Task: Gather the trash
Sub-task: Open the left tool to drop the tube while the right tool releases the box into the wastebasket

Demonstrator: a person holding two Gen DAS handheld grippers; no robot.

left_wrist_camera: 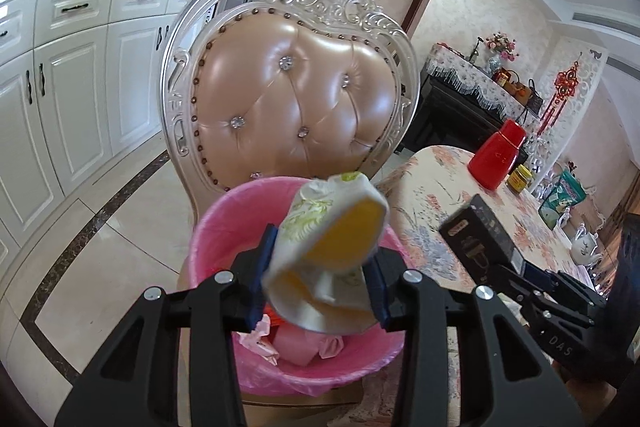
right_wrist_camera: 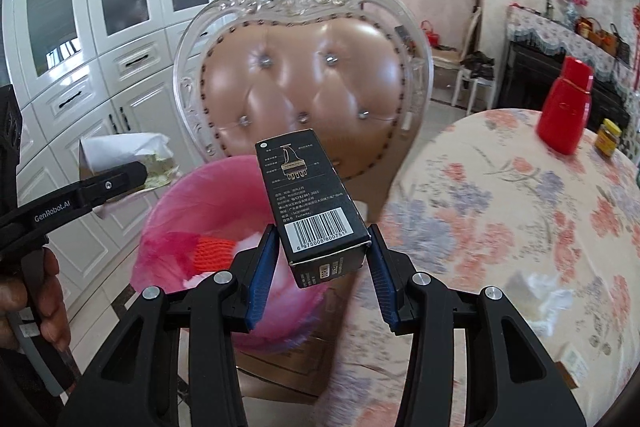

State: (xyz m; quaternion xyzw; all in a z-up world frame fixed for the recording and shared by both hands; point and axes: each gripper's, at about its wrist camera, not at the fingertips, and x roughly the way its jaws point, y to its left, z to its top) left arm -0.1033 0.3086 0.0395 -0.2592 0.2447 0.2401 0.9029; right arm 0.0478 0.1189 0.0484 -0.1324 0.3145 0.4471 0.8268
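My left gripper (left_wrist_camera: 320,291) is shut on a crumpled white and yellow-green paper cup (left_wrist_camera: 332,247), held over a pink-lined trash bin (left_wrist_camera: 224,239) that stands on a chair. The bin holds pink and orange scraps. My right gripper (right_wrist_camera: 324,267) is shut on a black carton with a barcode (right_wrist_camera: 312,203), just above the bin's right rim (right_wrist_camera: 160,211). The carton and right gripper also show at the right of the left wrist view (left_wrist_camera: 480,239). The left gripper with the cup shows at the left of the right wrist view (right_wrist_camera: 120,171).
A padded chair back (left_wrist_camera: 296,107) rises behind the bin. A round table with a floral cloth (right_wrist_camera: 520,227) is at the right, with a red bottle (right_wrist_camera: 566,107), a small jar (right_wrist_camera: 608,139) and a crumpled white tissue (right_wrist_camera: 536,299). White cabinets (left_wrist_camera: 72,87) line the left wall.
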